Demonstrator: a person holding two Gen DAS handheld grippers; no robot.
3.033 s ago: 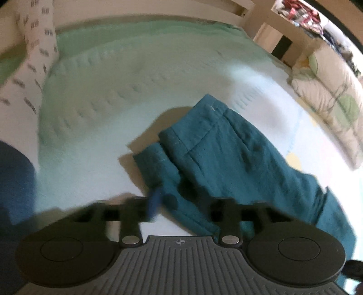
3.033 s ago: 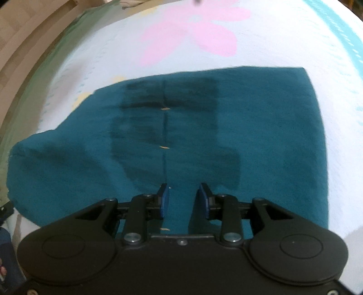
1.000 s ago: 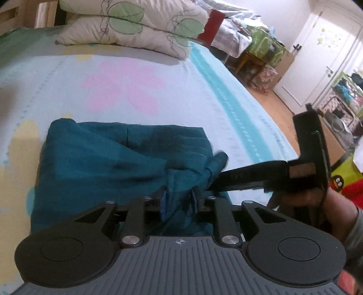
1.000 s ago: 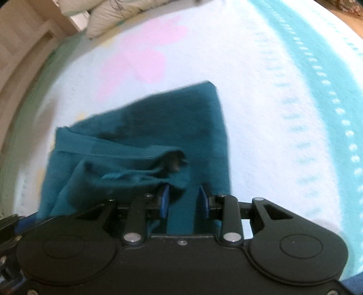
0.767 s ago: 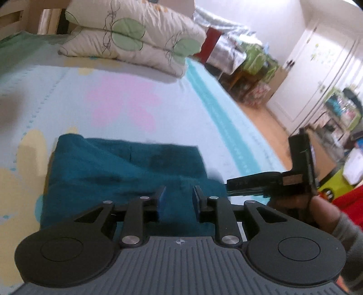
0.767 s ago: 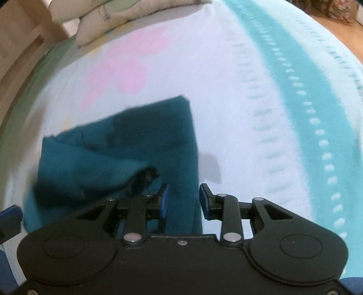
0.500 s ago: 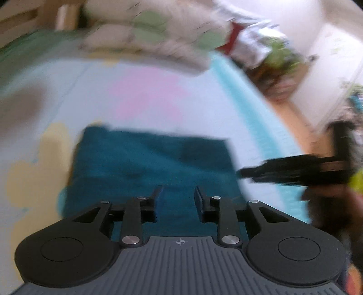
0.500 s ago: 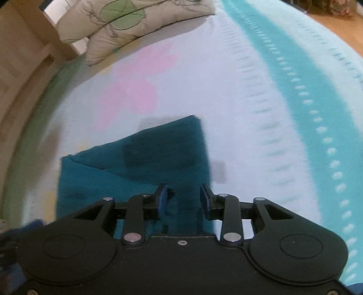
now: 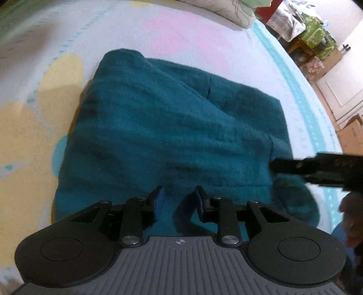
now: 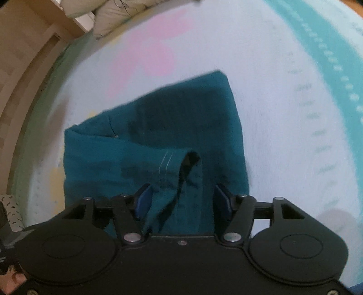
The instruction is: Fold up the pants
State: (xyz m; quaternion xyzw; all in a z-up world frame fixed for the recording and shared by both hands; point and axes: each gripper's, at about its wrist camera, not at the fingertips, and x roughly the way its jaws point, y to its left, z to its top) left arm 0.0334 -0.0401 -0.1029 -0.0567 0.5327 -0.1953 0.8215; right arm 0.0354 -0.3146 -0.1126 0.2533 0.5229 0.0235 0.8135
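Note:
The teal pants [image 9: 172, 127] lie folded into a compact bundle on the pale flowered bedspread [image 9: 34, 127]. My left gripper [image 9: 179, 200] is open and empty, just above the bundle's near edge. My right gripper [image 10: 182, 200] is wide open with a loose hem fold of the pants [image 10: 177, 172] lying between its fingers, not clamped. The right gripper also shows in the left wrist view [image 9: 317, 166], at the bundle's right edge.
Pillows [image 10: 113, 13] lie at the head of the bed by a wooden frame [image 10: 27, 56]. A teal stripe [image 10: 329, 54] runs along the bedspread. Boxes and clutter [image 9: 315, 47] stand on the floor beyond the bed.
Both grippers carried the pants' end over onto the rest and let go. The left gripper opened and drew back low over the bundle; the right gripper opened wide.

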